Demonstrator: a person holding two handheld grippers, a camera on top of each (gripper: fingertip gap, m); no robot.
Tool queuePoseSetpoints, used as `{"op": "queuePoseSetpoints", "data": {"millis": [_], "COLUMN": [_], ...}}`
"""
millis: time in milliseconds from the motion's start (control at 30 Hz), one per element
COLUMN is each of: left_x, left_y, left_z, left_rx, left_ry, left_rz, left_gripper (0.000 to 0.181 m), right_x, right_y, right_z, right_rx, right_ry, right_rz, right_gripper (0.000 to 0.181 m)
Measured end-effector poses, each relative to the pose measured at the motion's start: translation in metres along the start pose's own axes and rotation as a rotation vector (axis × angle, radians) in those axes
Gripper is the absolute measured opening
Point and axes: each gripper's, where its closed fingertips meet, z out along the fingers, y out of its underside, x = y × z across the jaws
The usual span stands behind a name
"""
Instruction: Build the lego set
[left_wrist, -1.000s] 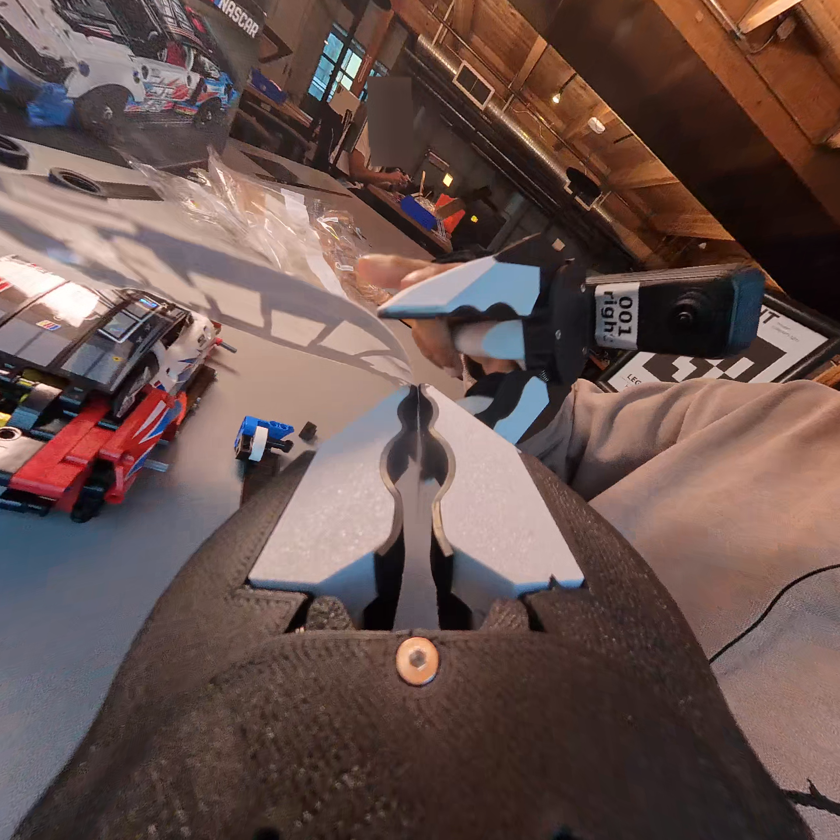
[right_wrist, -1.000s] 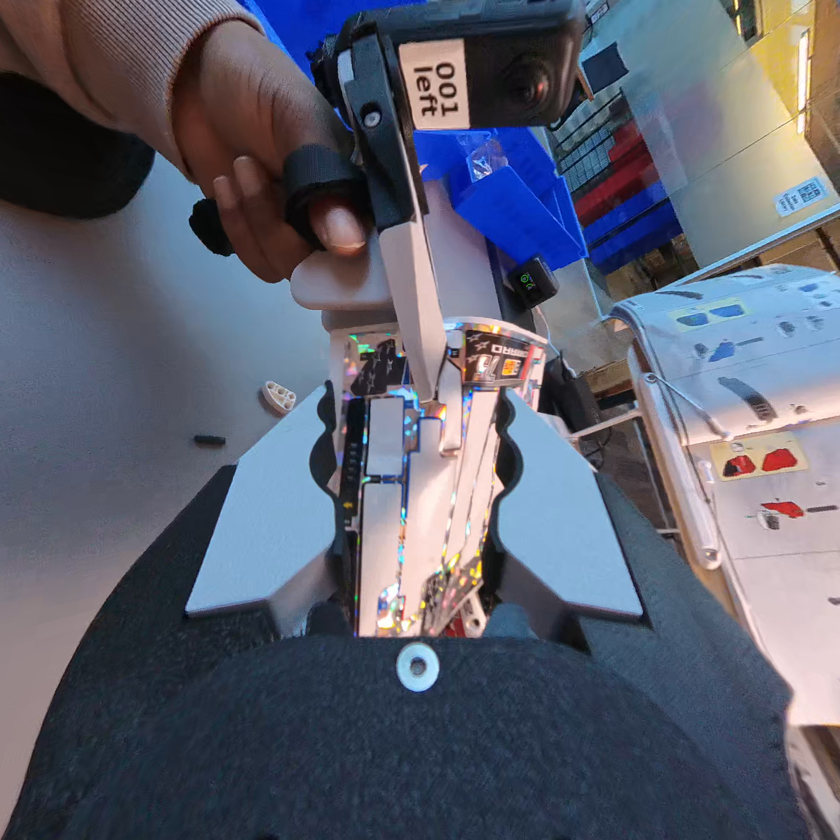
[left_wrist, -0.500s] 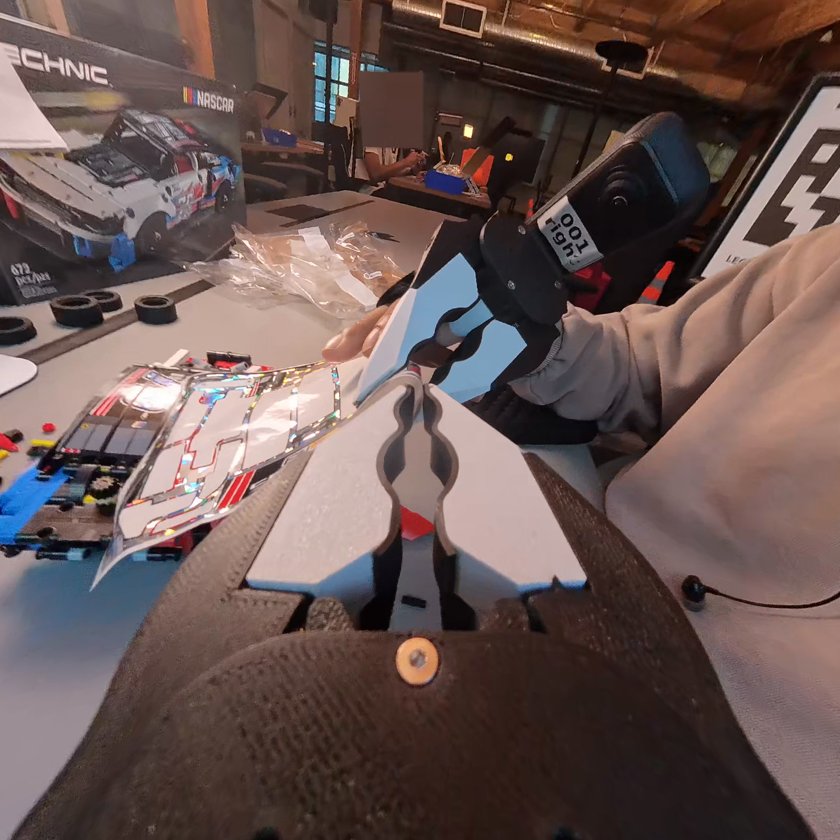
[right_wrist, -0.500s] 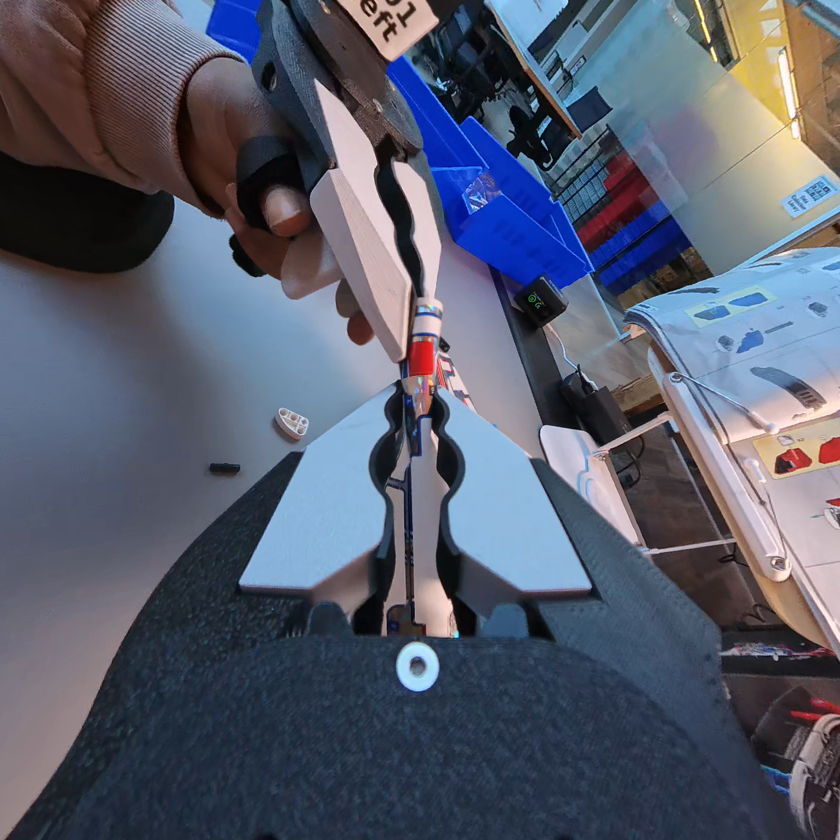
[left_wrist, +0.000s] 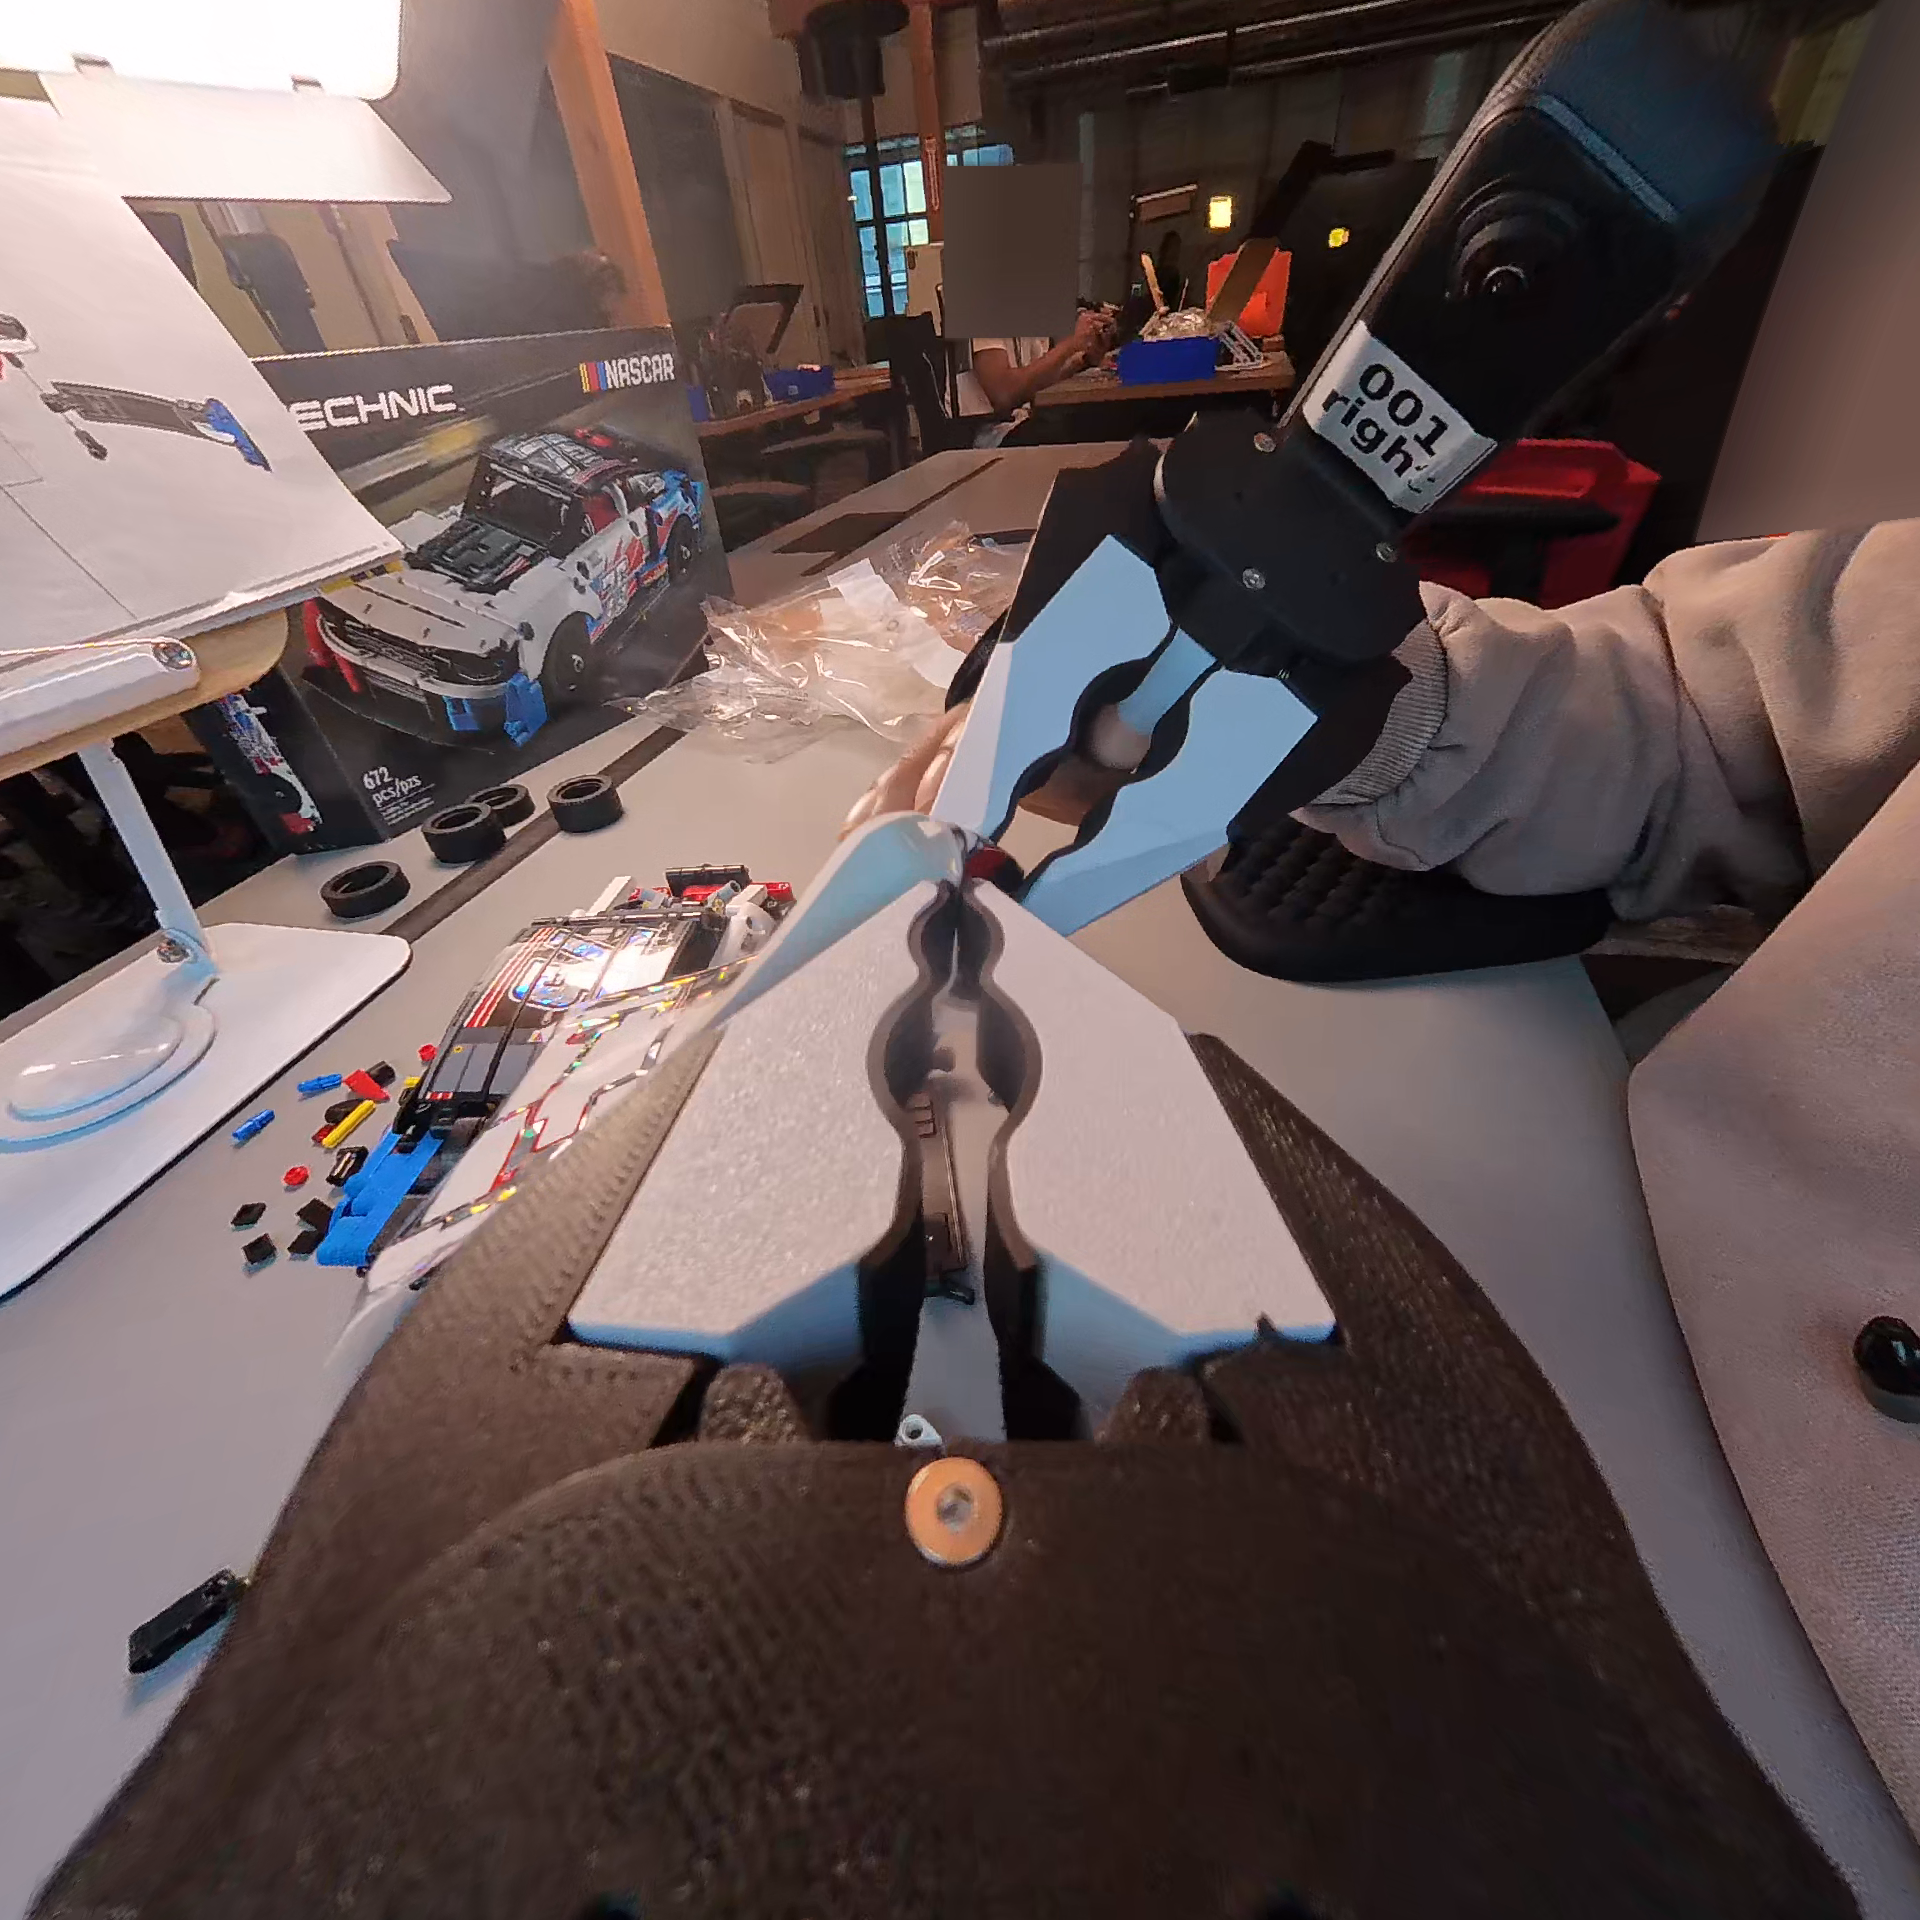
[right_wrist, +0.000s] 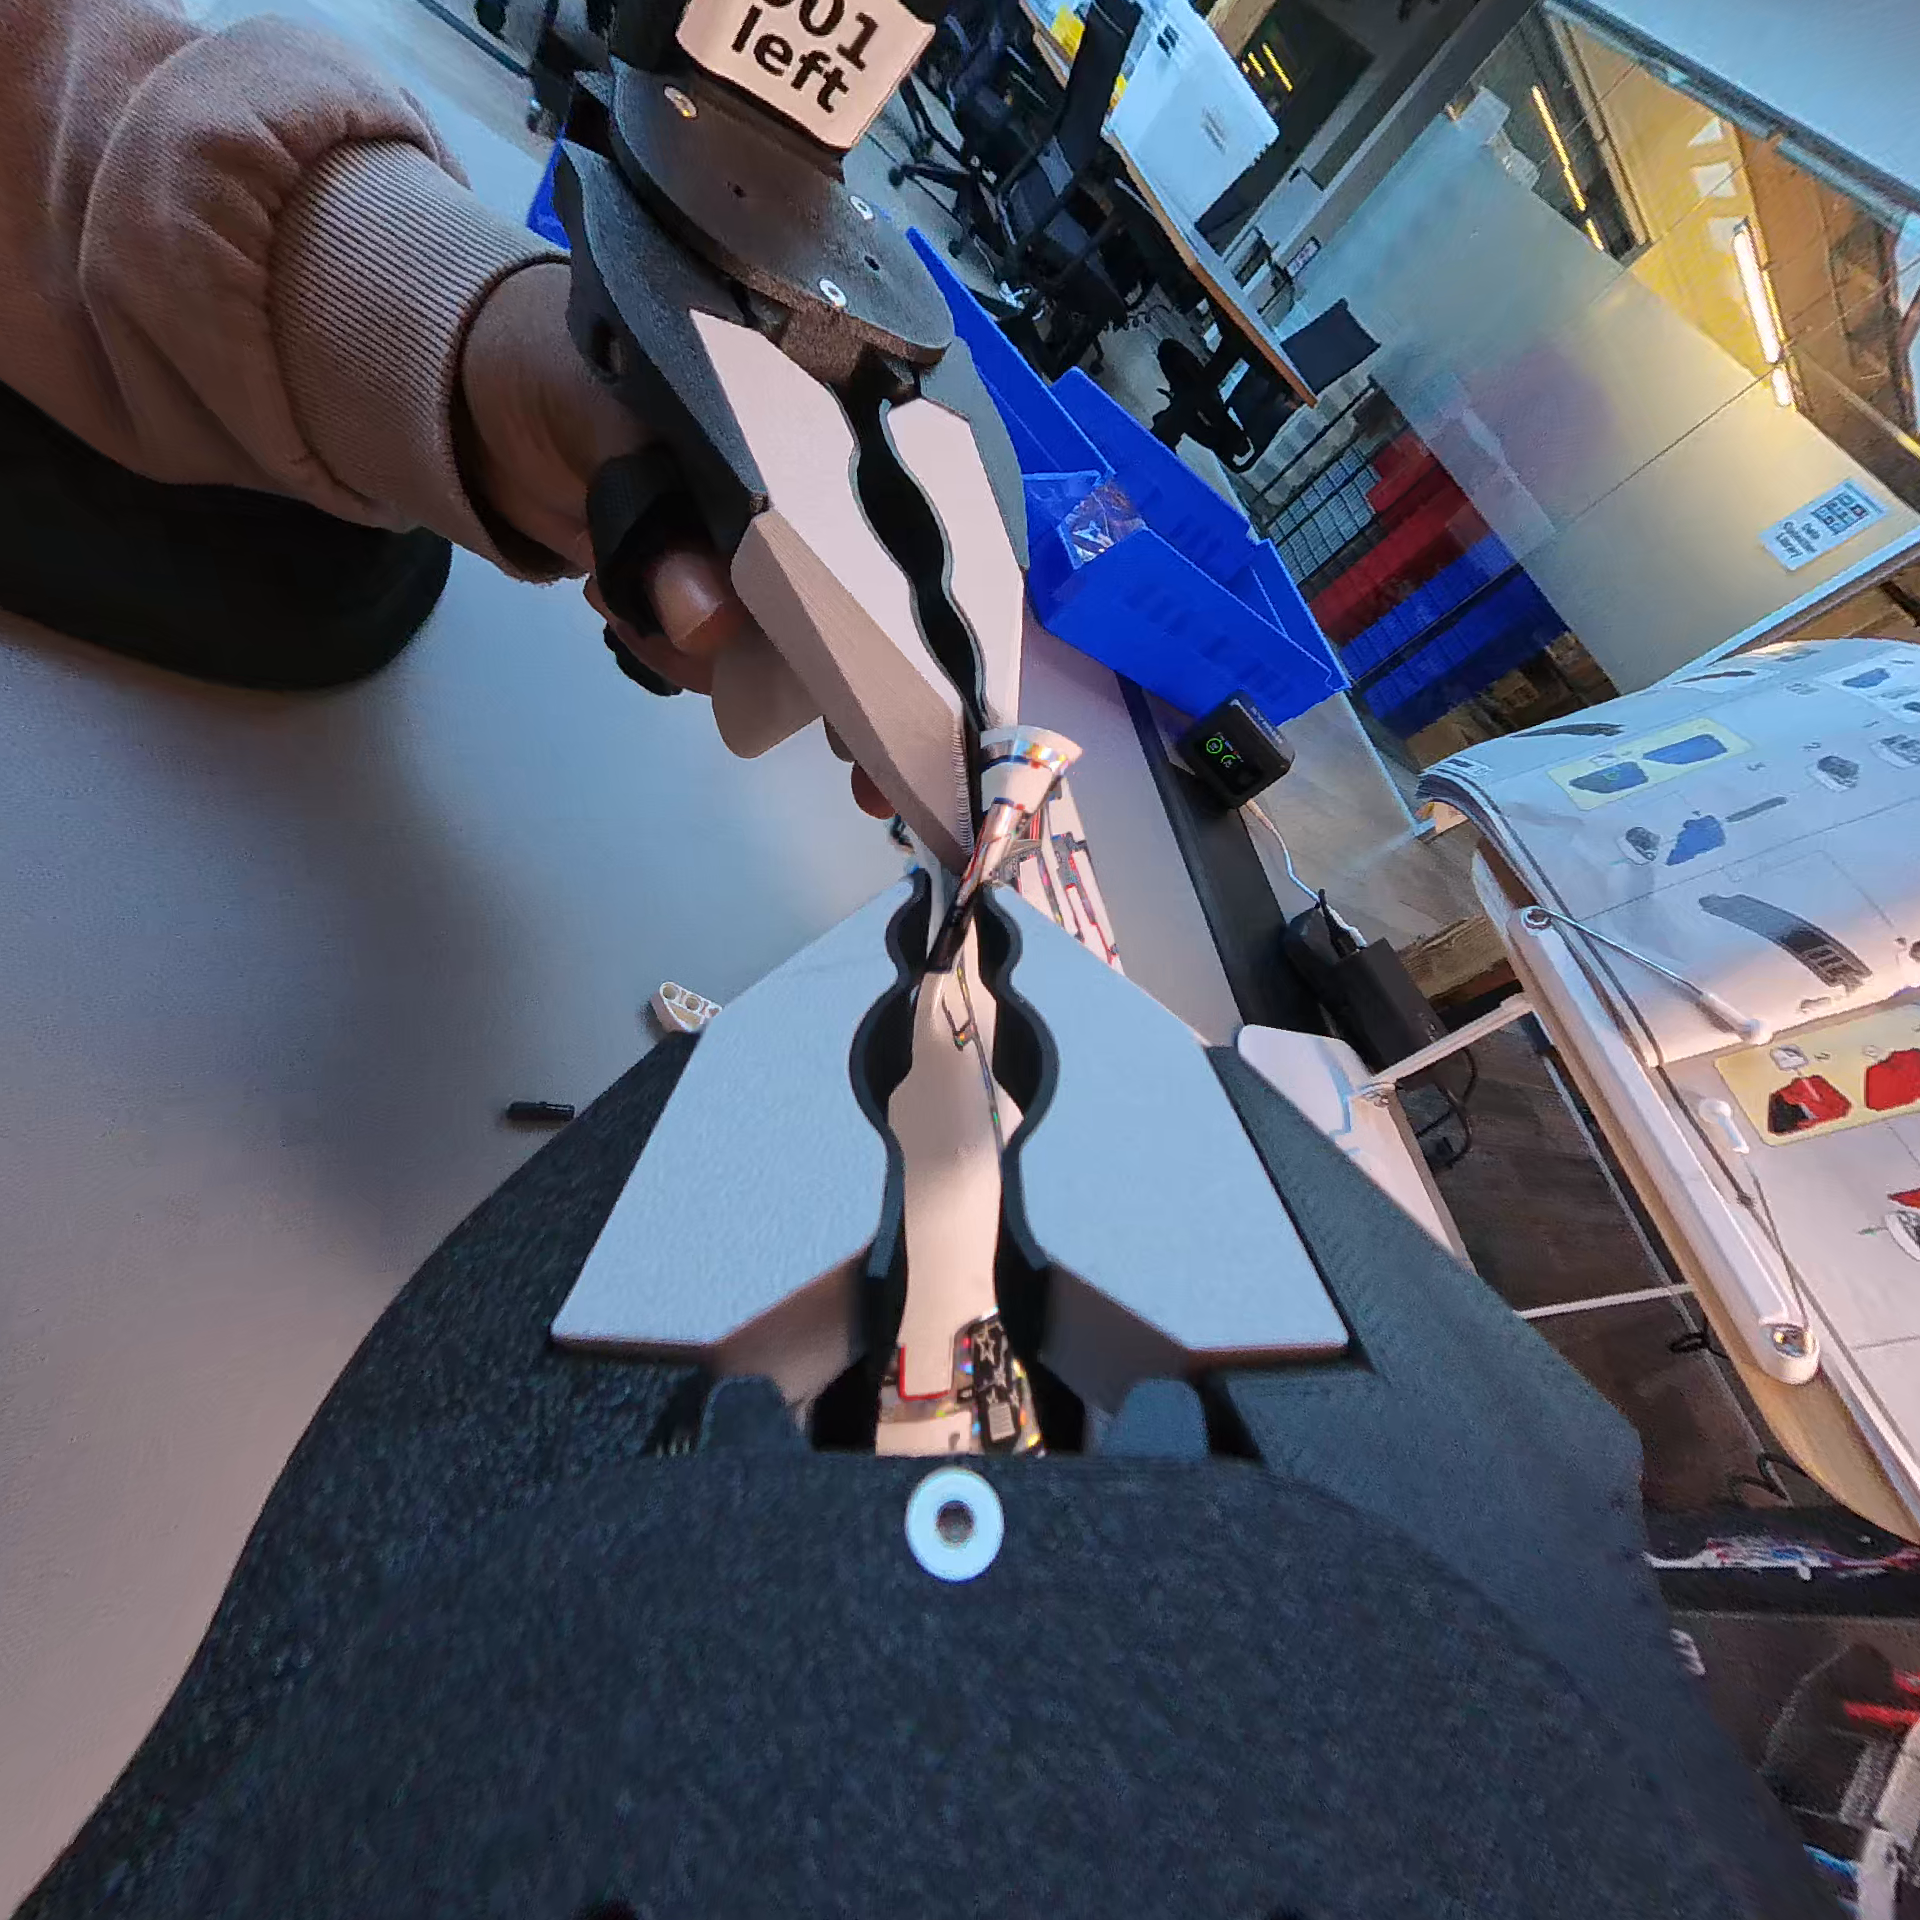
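Left gripper (left_wrist: 961, 896) and right gripper (right_wrist: 961, 904), tips meeting, both clamp the shiny holographic sticker sheet (left_wrist: 582, 997). Beneath it lies the part-built car model (left_wrist: 457, 1070) on the grey table (left_wrist: 1382, 1070).

A grey table (left_wrist: 1455, 1091) fills the foreground, with a black office chair (left_wrist: 1382, 914) just beside its far edge. Beyond it stand more tables (left_wrist: 1164, 390) in a dim workshop with timber posts (left_wrist: 608, 156) and a window (left_wrist: 888, 208) glowing blue at the back. A person (left_wrist: 1023, 348) sits at one far table. In the right wrist view, blue bins (right_wrist: 1164, 561) sit at the table's edge, stacked red and blue bins (right_wrist: 1423, 561) line shelving behind, a frosted glass partition (right_wrist: 1558, 343) catches warm strip light (right_wrist: 1756, 291), and office chairs (right_wrist: 1049, 187) crowd a long desk (right_wrist: 1195, 208).
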Motion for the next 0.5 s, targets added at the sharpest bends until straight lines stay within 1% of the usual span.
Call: {"op": "queuePoseSetpoints", "data": {"millis": [267, 333, 433, 500], "left_x": [0.002, 0.003, 0.005, 0.007], "left_y": [0.002, 0.003, 0.006, 0.006], "left_z": [0.0, 0.001, 0.002, 0.002], "left_rx": [0.003, -0.001, -0.014, -0.013], "left_ry": [0.024, 0.031, 0.03, 0.027], "left_rz": [-0.031, -0.027, 0.009, 0.034], "left_gripper": [0.0, 0.0, 0.0, 0.0], "right_x": [-0.006, -0.007, -0.006, -0.007], "right_y": [0.004, 0.006, 0.011, 0.011], "right_z": [0.003, 0.003, 0.002, 0.0], "right_rx": [-0.032, -0.041, -0.058, -0.051], "right_ry": [-0.038, -0.047, -0.059, -0.084], "right_rz": [0.028, 0.038, 0.055, 0.086], "right_gripper": [0.008, 0.007, 0.0, 0.0]}}
